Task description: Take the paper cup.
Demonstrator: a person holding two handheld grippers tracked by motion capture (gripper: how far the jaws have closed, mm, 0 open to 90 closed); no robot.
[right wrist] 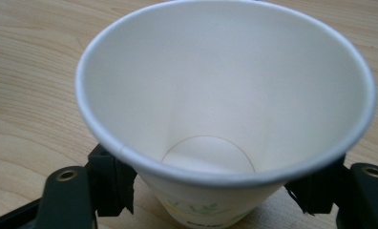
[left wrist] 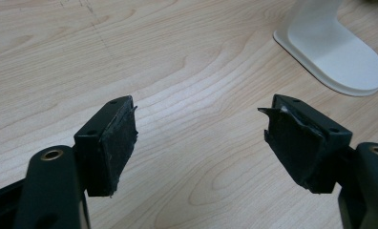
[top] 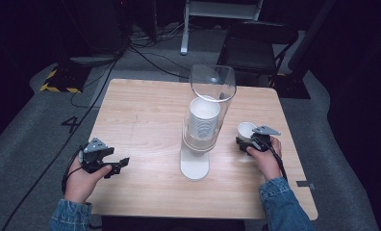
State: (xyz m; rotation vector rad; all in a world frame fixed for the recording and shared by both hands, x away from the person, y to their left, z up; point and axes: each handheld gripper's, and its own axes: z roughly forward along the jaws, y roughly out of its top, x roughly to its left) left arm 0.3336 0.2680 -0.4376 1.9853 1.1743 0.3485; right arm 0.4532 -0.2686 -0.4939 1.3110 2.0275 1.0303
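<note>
Right gripper (right wrist: 206, 191) has a white paper cup (right wrist: 225, 90) between its jaws, low on the cup wall under the rolled rim; pads look to sit against the wall on both sides, though the rim hides the contact, so probably gripped rather than loose. Cup upright, mouth open toward the camera, empty, clean white inside with a round flat bottom and one faint side seam; outside near the base there is a small greenish print and dark lettering, too blurred to read. In the high view the cup (top: 246, 130) stands at the right side of the table (top: 145, 110), just right of the dispenser (top: 205, 120), with the right gripper (top: 248, 143) and its hand (top: 264, 159) at the near side of it. Left gripper (left wrist: 199, 138) is empty with jaws wide apart, torn black pads facing each other over bare wood; high view puts it (top: 123, 163) near the left front edge, held in the left hand (top: 80, 180), well apart from the cup. Farther in, the dispenser's white base (left wrist: 335, 52) lies flat at mid-table and carries a clear tube with a stack of white cups (top: 204, 122) inside. Beyond the table, a dark chair (top: 256, 45) and cables on grey floor.
</note>
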